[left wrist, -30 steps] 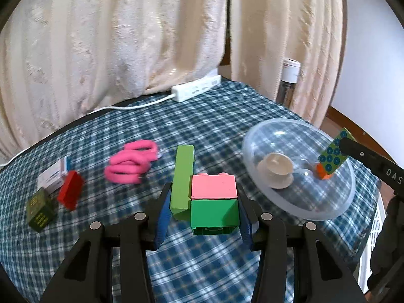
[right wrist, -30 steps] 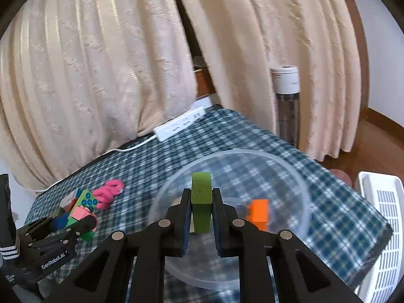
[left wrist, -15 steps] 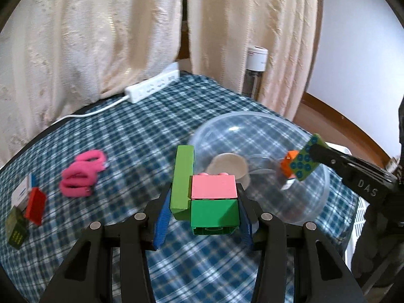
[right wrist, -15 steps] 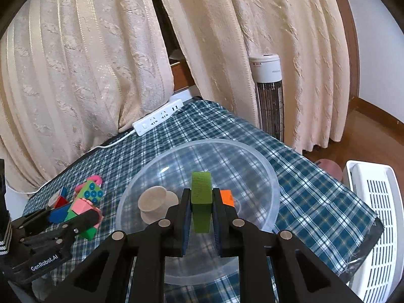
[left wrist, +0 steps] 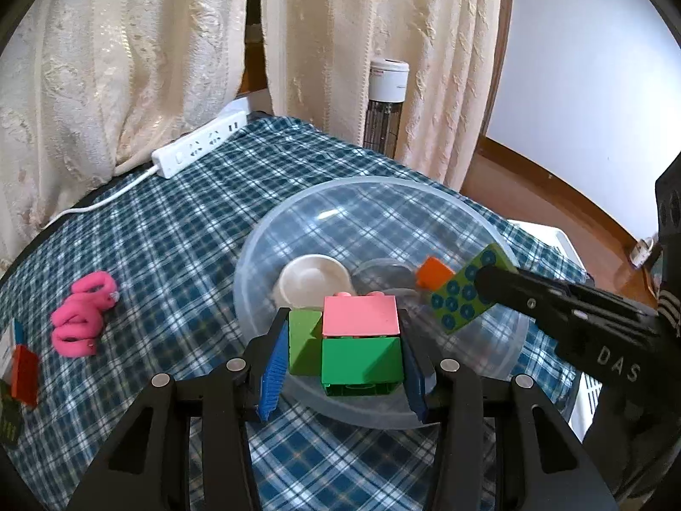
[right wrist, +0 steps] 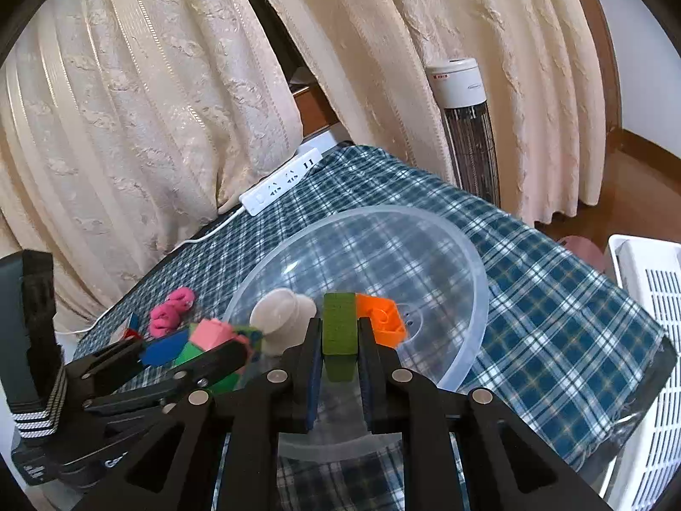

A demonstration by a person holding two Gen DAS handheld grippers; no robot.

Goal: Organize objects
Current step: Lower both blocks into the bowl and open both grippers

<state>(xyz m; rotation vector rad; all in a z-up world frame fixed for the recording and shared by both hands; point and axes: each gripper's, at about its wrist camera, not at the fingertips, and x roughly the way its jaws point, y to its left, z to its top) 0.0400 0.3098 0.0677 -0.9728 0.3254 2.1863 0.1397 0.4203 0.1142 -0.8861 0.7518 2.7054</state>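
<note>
— Bowl first: where does it sit relative to each gripper?

— Directly ahead of and below both. The left gripper hangs over the near rim, clenched on a block cluster, pink on top, green beneath, with another green block on its left side. The right gripper comes in from the bowl's other side, clamped on a flat green brick that stands on edge, long axis running up along the fingers.

— What's already inside?

— An orange brick and a small beige cup on the bowl's floor. A pink band bundle and a red block lie on the checked bench, well apart from the bowl.

— Which hand is better placed to drop?

— My judgement: the right. Its brick looks to be well inside the rim, just beside the orange one, so opening would likely land it in. The left cluster sits only at the rim edge and may need to travel forward before release.
</note>
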